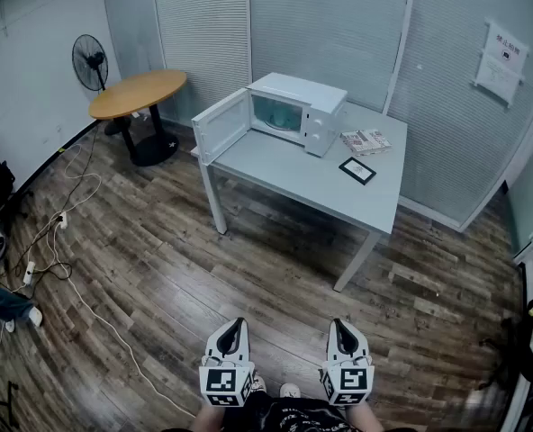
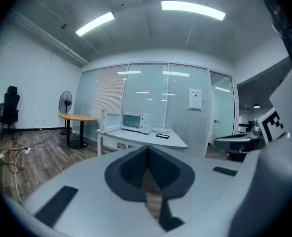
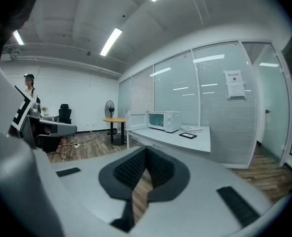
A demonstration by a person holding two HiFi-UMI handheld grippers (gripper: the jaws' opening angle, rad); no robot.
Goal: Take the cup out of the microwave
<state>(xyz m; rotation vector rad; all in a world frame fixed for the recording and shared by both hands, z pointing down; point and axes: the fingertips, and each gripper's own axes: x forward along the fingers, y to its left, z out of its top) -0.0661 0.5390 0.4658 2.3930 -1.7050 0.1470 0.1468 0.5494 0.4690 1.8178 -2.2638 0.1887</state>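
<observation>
A white microwave stands at the back of a grey table, its door swung open to the left. Its cavity looks pale green, and no cup can be made out inside from this distance. The microwave also shows far off in the left gripper view and in the right gripper view. My left gripper and right gripper hang side by side near my body, well short of the table. Both are shut with nothing between their pads.
A black framed tablet and a magazine lie on the table beside the microwave. A round wooden table and a standing fan are at the back left. Cables trail over the wooden floor at left. Glass partitions close off the back.
</observation>
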